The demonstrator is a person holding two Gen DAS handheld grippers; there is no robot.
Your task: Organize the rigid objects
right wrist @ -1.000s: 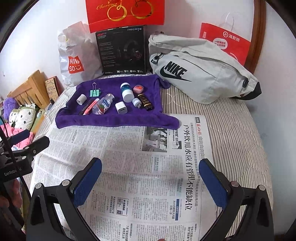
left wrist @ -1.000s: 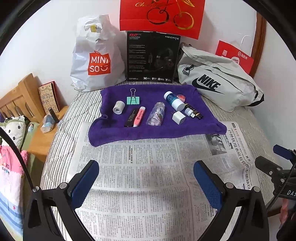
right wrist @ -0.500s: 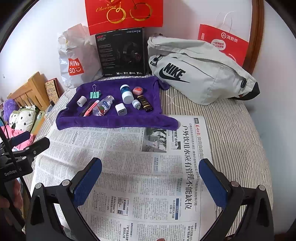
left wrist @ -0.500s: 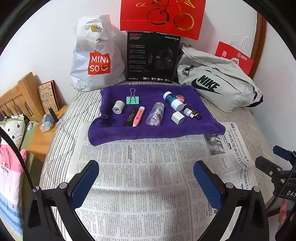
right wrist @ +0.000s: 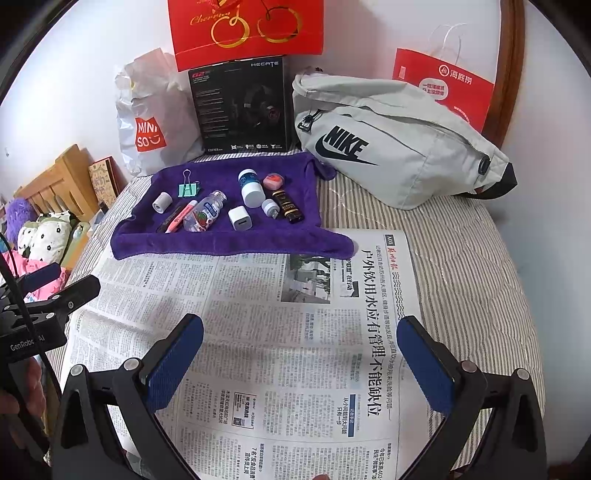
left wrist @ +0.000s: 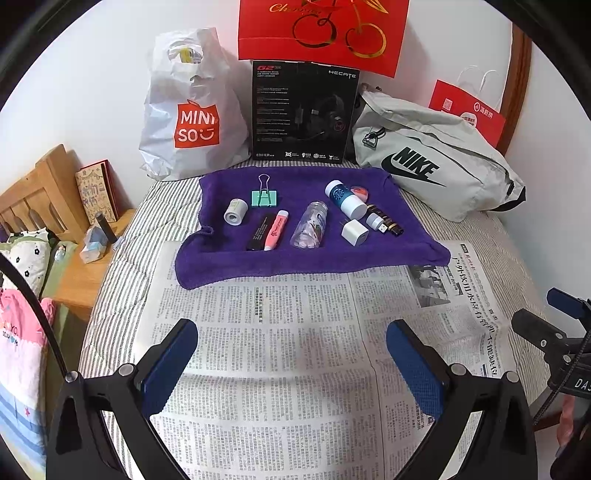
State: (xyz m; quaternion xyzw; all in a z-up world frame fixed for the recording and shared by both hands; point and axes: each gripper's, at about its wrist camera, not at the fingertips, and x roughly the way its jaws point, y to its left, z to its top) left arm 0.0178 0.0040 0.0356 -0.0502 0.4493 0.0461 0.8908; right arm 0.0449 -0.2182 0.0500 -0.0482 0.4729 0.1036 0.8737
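Several small objects lie on a purple towel (left wrist: 306, 254) (right wrist: 229, 243) at the far side of the bed: a white roll (left wrist: 235, 212), a green binder clip (left wrist: 263, 198), a pink marker (left wrist: 276, 229), a clear bottle (left wrist: 311, 229) (right wrist: 205, 215), a white-capped bottle (left wrist: 345, 199) (right wrist: 250, 188), a white charger cube (left wrist: 355, 232) (right wrist: 240, 218) and a dark tube (right wrist: 287, 206). My left gripper (left wrist: 291, 354) is open and empty above the newspaper (left wrist: 295, 350). My right gripper (right wrist: 301, 350) is open and empty above the newspaper (right wrist: 280, 332), to the right.
A Miniso bag (left wrist: 192, 110), a black box (left wrist: 303, 110), a grey Nike bag (left wrist: 436, 170) and red bags (left wrist: 321, 29) stand along the wall. A wooden bedside shelf (left wrist: 85, 266) sits left. The striped bed (right wrist: 472, 266) extends right.
Both grippers have drifted slightly, and the towel appears a little higher in both views. Both jaws stay open and empty.
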